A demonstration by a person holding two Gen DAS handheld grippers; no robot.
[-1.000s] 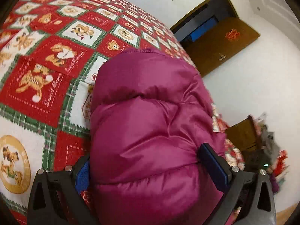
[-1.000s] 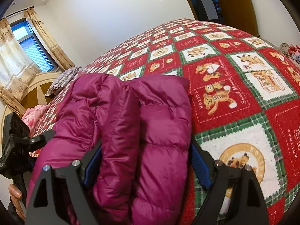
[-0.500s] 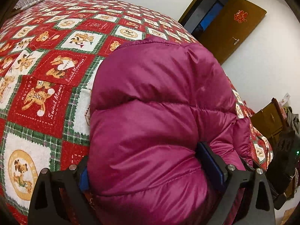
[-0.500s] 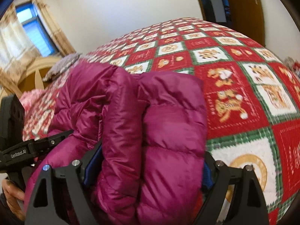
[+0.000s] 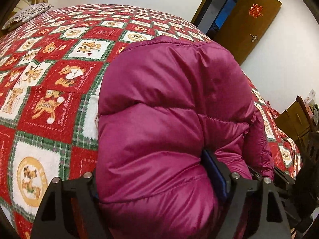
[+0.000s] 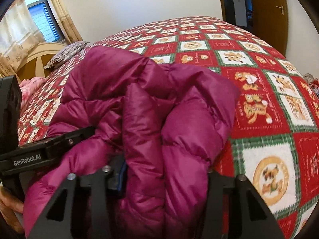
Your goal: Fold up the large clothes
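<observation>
Both hand-held grippers have just been closing on the puffy magenta jacket [image 5: 169, 119] lying bundled on the bed [image 5: 49, 99]. The left hand-held gripper [image 5: 157, 181] and right hand-held gripper [image 6: 165, 179] each pinch a thick fold low in their frames, probably so the layers stay together.

Home bedroom; wide bed [image 6: 259, 63] under a red, green and white bear-print quilt [image 5: 49, 103]; striped pillow [image 6: 65, 53] by a curved headboard [image 6: 37, 59]; curtained window [image 6: 39, 20]; wooden door [image 5: 247, 25] with a red ornament; white walls; pink bedding [image 6: 30, 87] at the bedside.
</observation>
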